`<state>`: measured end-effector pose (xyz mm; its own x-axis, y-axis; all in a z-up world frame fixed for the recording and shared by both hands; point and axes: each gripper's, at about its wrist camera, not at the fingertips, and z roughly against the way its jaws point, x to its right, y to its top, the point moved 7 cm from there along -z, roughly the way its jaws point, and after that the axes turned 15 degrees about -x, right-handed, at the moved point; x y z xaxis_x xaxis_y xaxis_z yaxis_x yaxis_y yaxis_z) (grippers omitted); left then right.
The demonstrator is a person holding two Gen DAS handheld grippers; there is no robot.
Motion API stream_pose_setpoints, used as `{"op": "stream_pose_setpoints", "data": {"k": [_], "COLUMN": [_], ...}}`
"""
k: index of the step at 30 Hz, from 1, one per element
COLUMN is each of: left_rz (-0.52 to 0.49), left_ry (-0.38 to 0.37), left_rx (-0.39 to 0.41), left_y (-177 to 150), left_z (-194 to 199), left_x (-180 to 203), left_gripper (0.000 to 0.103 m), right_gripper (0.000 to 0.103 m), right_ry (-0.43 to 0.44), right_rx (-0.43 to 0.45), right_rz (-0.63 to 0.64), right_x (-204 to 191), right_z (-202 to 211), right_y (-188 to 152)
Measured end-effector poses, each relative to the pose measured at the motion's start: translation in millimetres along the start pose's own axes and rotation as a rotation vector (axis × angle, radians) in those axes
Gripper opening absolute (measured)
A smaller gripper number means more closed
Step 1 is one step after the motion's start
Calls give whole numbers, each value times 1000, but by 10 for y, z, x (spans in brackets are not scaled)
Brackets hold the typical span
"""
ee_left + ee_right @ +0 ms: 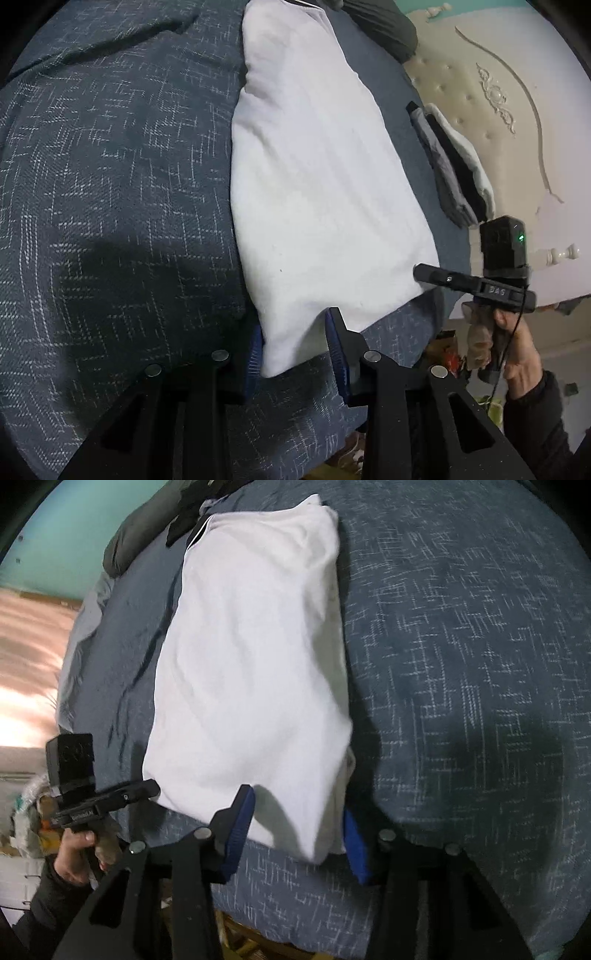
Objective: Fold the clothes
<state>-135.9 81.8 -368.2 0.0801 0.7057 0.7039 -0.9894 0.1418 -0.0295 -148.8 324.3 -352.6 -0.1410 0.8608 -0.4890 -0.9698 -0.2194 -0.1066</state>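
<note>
Both open tongs straddle white garment; left view shows folded stack.

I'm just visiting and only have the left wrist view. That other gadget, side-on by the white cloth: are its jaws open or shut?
Observer: Open. In the right wrist view the right gripper has its jaws spread on either side of the white garment's near corner.
Operator: Is that cloth a single sheet?
Observer: No. Along the edge by that gripper, a lower layer peeks out from under the top one.
</note>
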Motion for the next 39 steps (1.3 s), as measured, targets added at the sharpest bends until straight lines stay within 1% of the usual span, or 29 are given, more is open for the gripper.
{"op": "stream_pose_setpoints", "data": {"k": [2, 5, 6, 7, 9, 10, 14, 15, 17, 19, 21, 23, 29, 33, 35, 37, 39], "left_rz": [7, -8, -15, -18, -20, -21, -20, -21, -23, -17, -12, -24, -99, -132, -148, -154, -167], "left_ry": [-4, 26, 32, 30, 22, 19, 12, 15, 20, 17, 10, 6, 13, -6, -28, -75, -94], "left_rx": [2, 2, 0, -4, -11, -14, -16, -17, -20, -21, -16, -5, 36, 82, 112, 141, 169], "left_y": [13, 22, 30, 38, 56, 66, 99, 98, 89, 69, 52, 51, 174, 298, 396, 505, 619], "left_z": [-1, -18, -23, -29, -38, -42, -22, -18, -17, -18, 5, 76, 436, 724, 905, 1095, 1270], "left_x": [-9, 32, 52, 70, 88, 96, 103, 100, 91, 76, 87, 158, 584, 898, 1088, 1280, 1459], "left_gripper": [34, 31, 27, 20, 11, 10, 9, 9, 9, 9, 9, 7, 7, 7, 7, 7, 7], "right_gripper": [44, 40, 36, 28, 18, 16, 14, 17, 17, 17, 14, 10, 8, 7, 7, 7, 7], "right_ry": [18, 58, 74, 83, 88, 88, 86, 91, 112, 116, 108, 121, 175, 222, 234, 245, 255], "right_rx": [0, -3, -3, -3, -7, -11, -31, -37, -53, -43, -29, -10, 84, 167, 204, 241, 277], "right_rz": [9, 25, 30, 34, 42, 46, 63, 57, 30, 31, 44, 51, 94, 123, 131, 144, 159], "right_x": [17, 56, 68, 75, 82, 78, 9, 10, 108, 123, 93, 65, -165, -341, -454, -559, -647], "right_z": [-23, -33, -29, -28, -28, -26, -11, -29, -25, -8, 19, 99, 557, 1038, 1254, 1504, 1771], "right_y": [6, 26, 33, 37, 41, 45, 79, 83, 63, 61, 32, 16, 12, 142, 218, 294, 366]}}
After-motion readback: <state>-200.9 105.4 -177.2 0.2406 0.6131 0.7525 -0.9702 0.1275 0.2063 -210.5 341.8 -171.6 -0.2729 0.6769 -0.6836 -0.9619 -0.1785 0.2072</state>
